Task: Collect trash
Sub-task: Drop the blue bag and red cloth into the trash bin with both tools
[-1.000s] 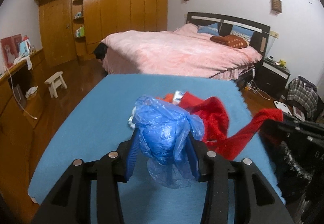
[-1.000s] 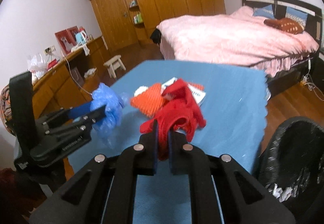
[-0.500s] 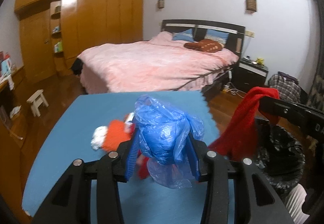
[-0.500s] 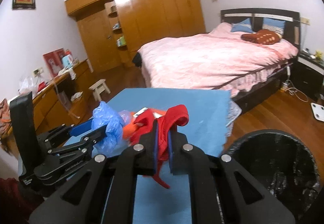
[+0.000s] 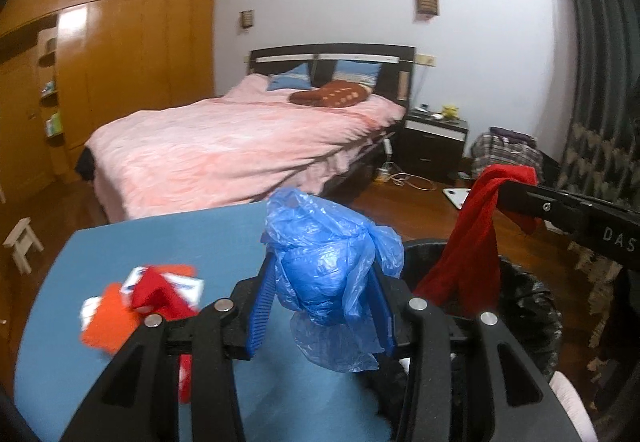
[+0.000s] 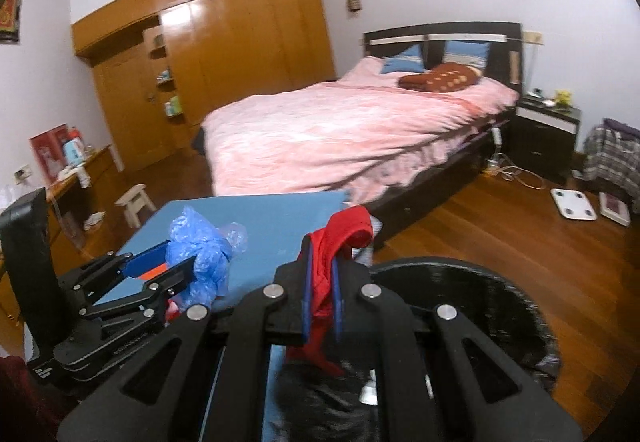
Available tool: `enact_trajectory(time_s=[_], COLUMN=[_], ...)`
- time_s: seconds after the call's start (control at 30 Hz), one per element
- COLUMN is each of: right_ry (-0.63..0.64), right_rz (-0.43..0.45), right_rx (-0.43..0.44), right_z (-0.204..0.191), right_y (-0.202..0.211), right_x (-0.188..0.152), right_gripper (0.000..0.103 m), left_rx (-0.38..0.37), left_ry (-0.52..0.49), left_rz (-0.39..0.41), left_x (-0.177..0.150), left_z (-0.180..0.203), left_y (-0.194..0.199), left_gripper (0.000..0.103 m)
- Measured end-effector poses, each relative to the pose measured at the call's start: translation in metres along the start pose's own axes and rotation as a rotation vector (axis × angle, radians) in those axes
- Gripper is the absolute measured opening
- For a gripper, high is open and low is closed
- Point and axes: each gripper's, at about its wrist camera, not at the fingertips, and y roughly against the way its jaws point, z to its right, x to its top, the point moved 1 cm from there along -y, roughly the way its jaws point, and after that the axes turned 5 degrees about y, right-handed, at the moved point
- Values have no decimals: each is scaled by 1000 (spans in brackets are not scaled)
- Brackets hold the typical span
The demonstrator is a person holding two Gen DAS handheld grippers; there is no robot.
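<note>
Both grippers have swung from the table [image 5: 120, 242] over to the bin [image 6: 500, 282], left gripper [image 5: 320, 306] clamping the blue bag [image 5: 324, 262], right gripper [image 6: 320, 282] pinching the red cloth [image 6: 340, 238], neither dropped yet, and more scraps [image 5: 120, 314] wait on the table.

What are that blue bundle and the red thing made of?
The blue bundle looks like thin plastic film: glossy, crinkled, see-through at its edges. The red thing seems a soft matte fabric or mesh, hanging limp in folds; the weave is too blurred to tell.

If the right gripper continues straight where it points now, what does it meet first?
Probably the black lined trash bin: the right gripper, shut on the red cloth, points down towards its opening, though depth is unclear.
</note>
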Motion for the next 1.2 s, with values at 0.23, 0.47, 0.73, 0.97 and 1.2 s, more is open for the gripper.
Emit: enact_trajectory(time_s=[0.23, 0.47, 0.73, 0.97, 1.2], right_ry=[-45, -84, -119, -126, -107], right_rz=[-42, -98, -118, -65, -40], right_rx=[-108, -178, -238, -268, -198], right_z=[51, 85, 105, 98, 69], right_y=[1, -7, -2, 6, -1], right_x=[-23, -47, -64, -60, -50], right_gripper=[7, 11, 42, 94, 97], left_rx=[-66, -132, -205, -164, -41], left_ry=[-29, -33, -40, -25, 14], left_rz=[-19, -69, -96, -80, -30], left_x=[-5, -12, -16, -15, -9], left_z=[42, 69, 82, 63, 15], left_y=[-29, -56, -61, -47, -23], left_gripper=[43, 45, 82, 92, 97])
